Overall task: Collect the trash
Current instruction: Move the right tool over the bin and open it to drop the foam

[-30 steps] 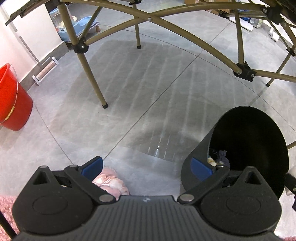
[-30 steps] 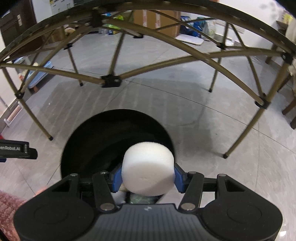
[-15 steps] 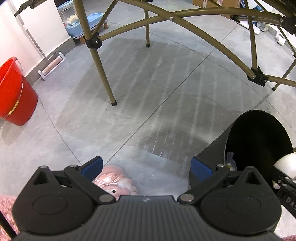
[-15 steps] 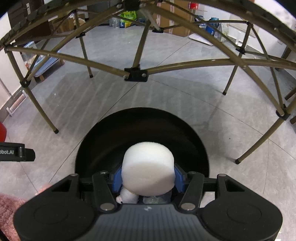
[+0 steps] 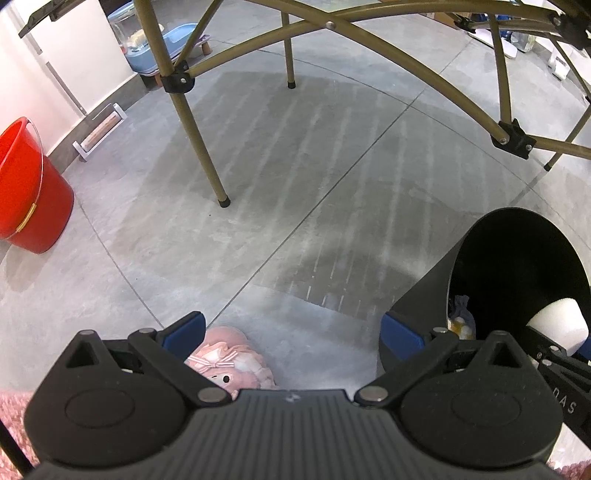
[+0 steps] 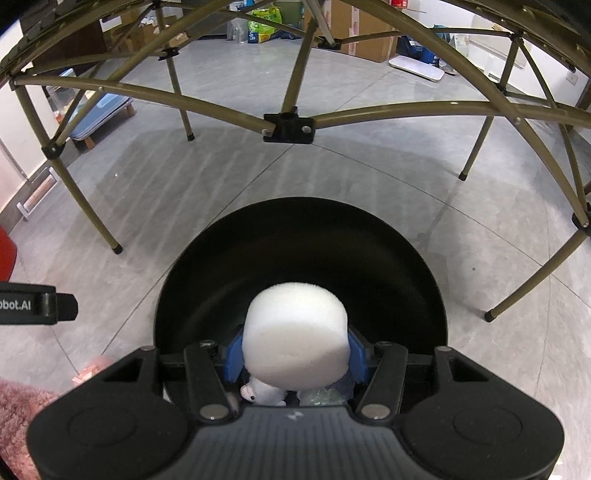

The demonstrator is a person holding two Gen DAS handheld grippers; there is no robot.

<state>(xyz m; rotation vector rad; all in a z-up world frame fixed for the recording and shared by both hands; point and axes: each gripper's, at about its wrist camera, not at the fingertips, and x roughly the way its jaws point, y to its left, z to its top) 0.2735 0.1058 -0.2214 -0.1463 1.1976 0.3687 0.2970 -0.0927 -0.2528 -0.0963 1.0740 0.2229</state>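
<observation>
My right gripper (image 6: 295,350) is shut on a white foam cylinder (image 6: 295,343), both blue pads pressing its sides. It hangs over the mouth of the black trash bin (image 6: 295,236). Inside the bin lie a small white toy figure (image 6: 260,393) and crumpled scraps. In the left wrist view the same bin (image 5: 424,302) stands at the right, with the foam cylinder (image 5: 559,319) inside its rim. My left gripper (image 5: 291,330) is open over the grey floor with nothing between its pads. A pink plush doll (image 5: 231,363) lies on the floor just under its left finger.
A folding table's olive legs and braces (image 5: 201,147) arch over the floor ahead. A red bucket (image 5: 26,192) stands at the left by the wall. A pink fluffy rug (image 6: 18,413) lies at the bottom left. Boxes and bags (image 6: 264,26) line the far wall.
My right gripper has carried the foam cylinder forward and lower over the bin, which now looks larger. In the left wrist view the cylinder has come into sight inside the bin's rim.
</observation>
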